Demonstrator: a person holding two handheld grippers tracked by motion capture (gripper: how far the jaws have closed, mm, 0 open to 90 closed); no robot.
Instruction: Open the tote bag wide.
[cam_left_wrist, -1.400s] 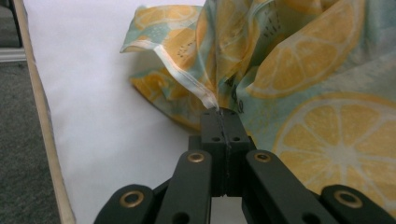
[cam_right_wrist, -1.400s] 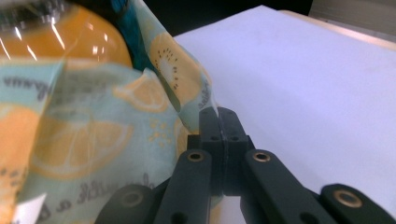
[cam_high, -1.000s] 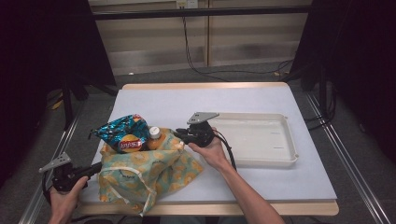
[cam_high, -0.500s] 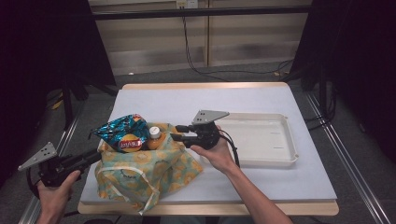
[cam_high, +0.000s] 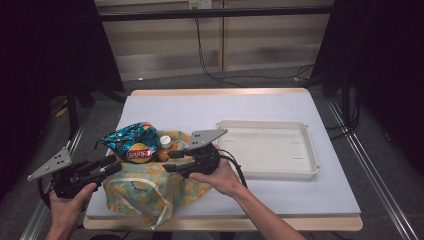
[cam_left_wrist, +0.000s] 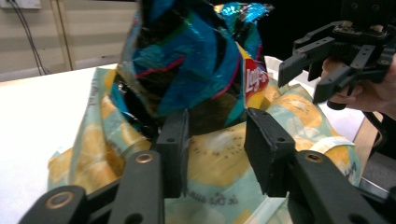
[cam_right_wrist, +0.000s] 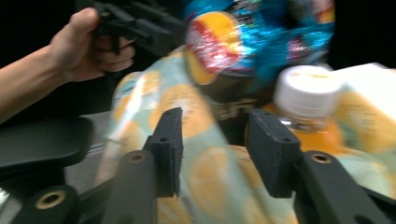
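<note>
Tongs left (cam_high: 114, 165) and right (cam_high: 172, 161), lower left of frame, both partly spread, jaws just opening, pinching nothing, beside fruit-print bag (cam_high: 150, 185) with chip packet (cam_high: 131, 144).

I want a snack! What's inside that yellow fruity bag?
A blue chip packet and an orange drink bottle with a white cap stick out of the cloth bag. Anything deeper is covered by the fabric.

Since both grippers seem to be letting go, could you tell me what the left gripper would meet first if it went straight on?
Probably the yellow-patterned cloth bag just ahead of the left gripper; the crinkled blue chip packet sticks up behind it. Depth is unclear.
</note>
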